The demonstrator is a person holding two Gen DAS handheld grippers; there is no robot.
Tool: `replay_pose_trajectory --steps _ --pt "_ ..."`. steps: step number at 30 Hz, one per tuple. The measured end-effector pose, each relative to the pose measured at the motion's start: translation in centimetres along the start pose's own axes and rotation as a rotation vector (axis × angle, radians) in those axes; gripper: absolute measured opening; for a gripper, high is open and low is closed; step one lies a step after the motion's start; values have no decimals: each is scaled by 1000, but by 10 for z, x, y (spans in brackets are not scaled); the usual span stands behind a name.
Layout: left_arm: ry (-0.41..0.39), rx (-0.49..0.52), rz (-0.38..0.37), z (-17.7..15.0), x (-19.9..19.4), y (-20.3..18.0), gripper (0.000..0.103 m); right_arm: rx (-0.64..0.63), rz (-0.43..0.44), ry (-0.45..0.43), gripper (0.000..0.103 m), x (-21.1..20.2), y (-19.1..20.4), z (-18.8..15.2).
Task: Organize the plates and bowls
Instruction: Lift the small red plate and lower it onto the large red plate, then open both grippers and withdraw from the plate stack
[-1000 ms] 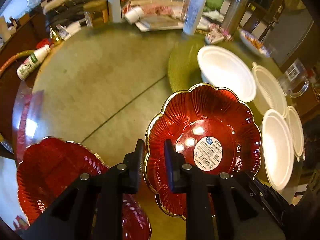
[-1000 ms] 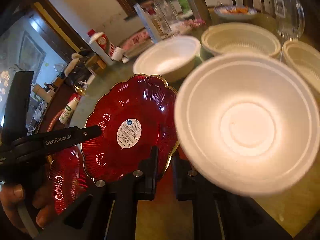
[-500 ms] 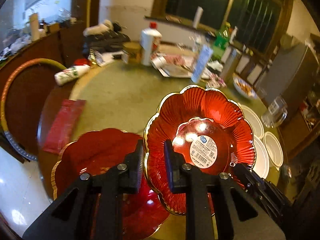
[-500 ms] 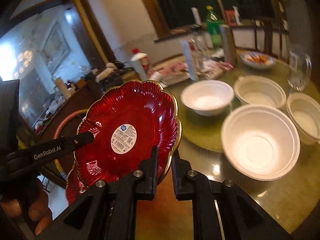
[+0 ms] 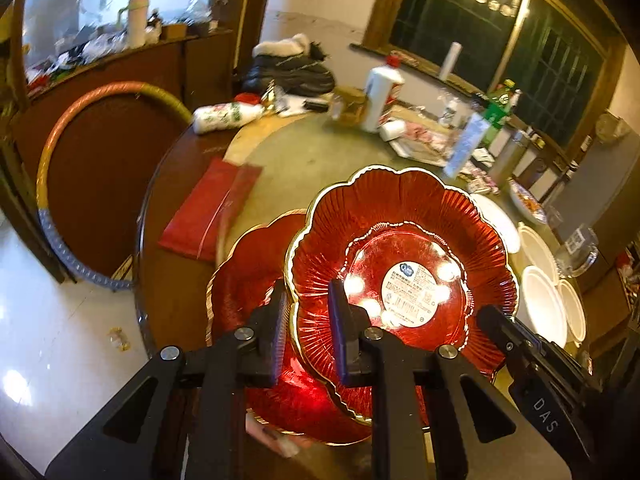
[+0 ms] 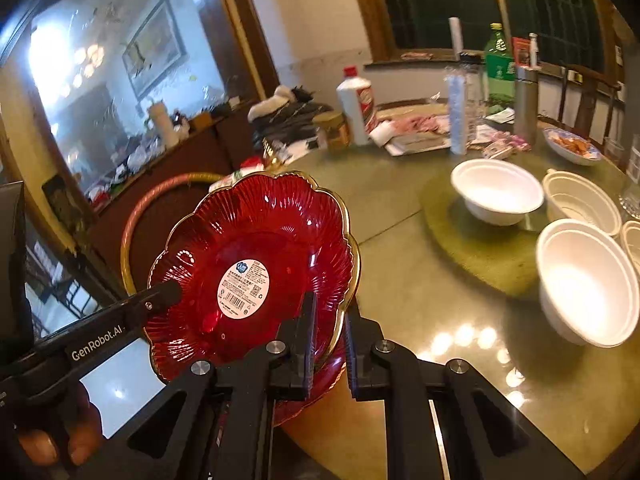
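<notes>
Both grippers are clamping the gold-rimmed rim of a scalloped red glass plate with a white barcode sticker [image 5: 404, 276], the left gripper [image 5: 308, 320] pinching its left edge and the right gripper [image 6: 328, 328] its right edge, holding it tilted above the round table [image 6: 404, 280]. Directly beneath the left gripper, a second scalloped red plate [image 5: 256, 276] is lying flat. To the right gripper's far right, white foam bowls [image 6: 588, 284] are sitting on the tabletop.
</notes>
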State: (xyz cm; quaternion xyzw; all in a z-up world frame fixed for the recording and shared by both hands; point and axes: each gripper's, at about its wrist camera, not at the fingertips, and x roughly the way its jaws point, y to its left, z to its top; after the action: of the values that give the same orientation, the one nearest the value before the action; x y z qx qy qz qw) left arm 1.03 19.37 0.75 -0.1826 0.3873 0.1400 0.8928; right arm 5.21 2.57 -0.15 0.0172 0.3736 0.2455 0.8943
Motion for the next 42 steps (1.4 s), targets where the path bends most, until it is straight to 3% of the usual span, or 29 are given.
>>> replay_pose_trajectory --steps 18,42 --pt "97 -38 90 -25 38 23 18 -76 -59 130 12 46 19 -15" --pt "89 14 163 -27 34 12 18 -164 -139 176 21 55 28 -20"
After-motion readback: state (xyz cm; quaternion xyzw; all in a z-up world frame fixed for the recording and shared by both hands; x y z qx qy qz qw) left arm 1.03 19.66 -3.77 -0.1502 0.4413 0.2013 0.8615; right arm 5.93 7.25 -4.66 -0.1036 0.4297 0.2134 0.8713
